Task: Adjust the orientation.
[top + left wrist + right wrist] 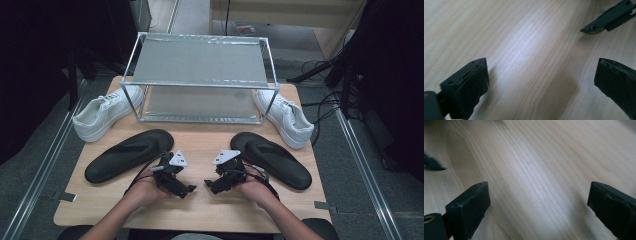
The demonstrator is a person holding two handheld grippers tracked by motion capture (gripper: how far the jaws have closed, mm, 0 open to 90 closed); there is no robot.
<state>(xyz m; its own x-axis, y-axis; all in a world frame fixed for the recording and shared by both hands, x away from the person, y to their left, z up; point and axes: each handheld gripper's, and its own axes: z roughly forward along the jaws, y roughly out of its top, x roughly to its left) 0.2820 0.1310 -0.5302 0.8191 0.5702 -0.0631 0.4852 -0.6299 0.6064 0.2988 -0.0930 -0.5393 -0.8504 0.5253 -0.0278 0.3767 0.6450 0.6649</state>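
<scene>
The rack [200, 80] stands at upper centre of the high view on the table [200, 205]: a metal frame with two grey shelves, one above the other, both bare. Nothing rests in or on it; the footwear lies around it on the wood.

Left sandal [129, 155]: black, flat on the table at centre left, just beside the left gripper [187, 190]. Its long axis runs diagonally — from lower left up to upper right, the upper end pointing toward the rack's lower shelf. Right sandal [270, 159]: black, at centre right, just beside the right gripper [210, 185]. Its long axis runs from upper left down to lower right, mirroring the other.

Left sneaker [106, 114]: white, left of the rack, touching or nearly touching its front leg; long axis from lower left to upper right. Right sneaker [285, 117]: white, right of the rack, long axis from upper left to lower right.

Both grippers sit low over the table at lower centre, tips turned toward each other, near but apart. In each gripper view the jaws stand wide apart with bare wood between them — neither holds anything. The left gripper view shows a jaw tip of the right gripper at upper right
</scene>
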